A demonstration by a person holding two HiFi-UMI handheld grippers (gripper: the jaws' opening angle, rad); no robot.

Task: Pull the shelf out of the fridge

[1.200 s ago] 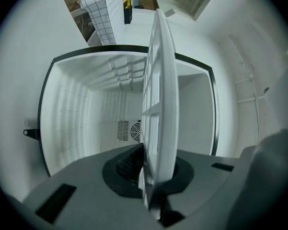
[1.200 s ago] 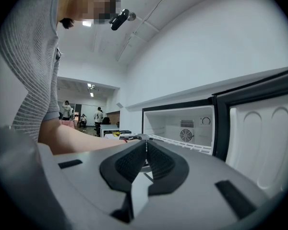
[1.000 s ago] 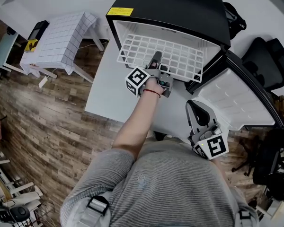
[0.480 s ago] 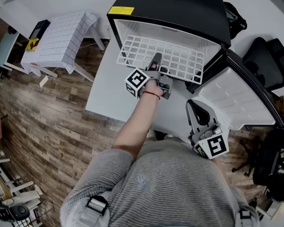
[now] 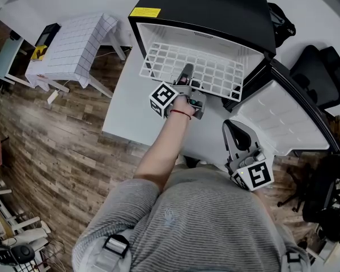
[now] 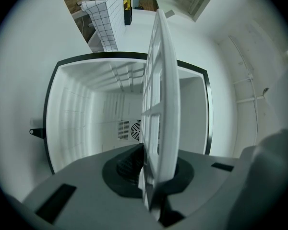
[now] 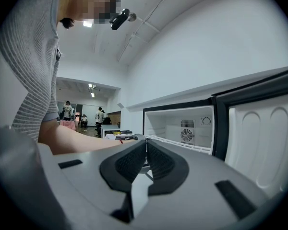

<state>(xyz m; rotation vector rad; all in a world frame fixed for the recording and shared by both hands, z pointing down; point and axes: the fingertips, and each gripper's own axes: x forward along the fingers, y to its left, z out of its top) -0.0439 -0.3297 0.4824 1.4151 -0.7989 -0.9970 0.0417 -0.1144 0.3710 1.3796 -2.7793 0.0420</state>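
- The fridge (image 5: 215,7) is a small black one on a white table (image 5: 127,115). Its door (image 5: 283,120) is swung open to the right.
- The shelf (image 5: 192,61) is a white wire grid. It sits partly out of the fridge opening, with its back part inside the white cavity and its front edge sticking out over the table.
- The left gripper (image 5: 186,71) is clamped on the front edge of the shelf, near the middle. In its own view the shelf runs edge-on from between the pads into the fridge.
- The right gripper (image 5: 234,130) is held low near the person's body, well apart from the shelf and just beside the open door. Its jaws are pressed together with nothing between them.
- A side table with a checked cloth (image 5: 73,47) stands on the wood floor (image 5: 51,146) to the left. A black office chair (image 5: 323,72) is on the right.
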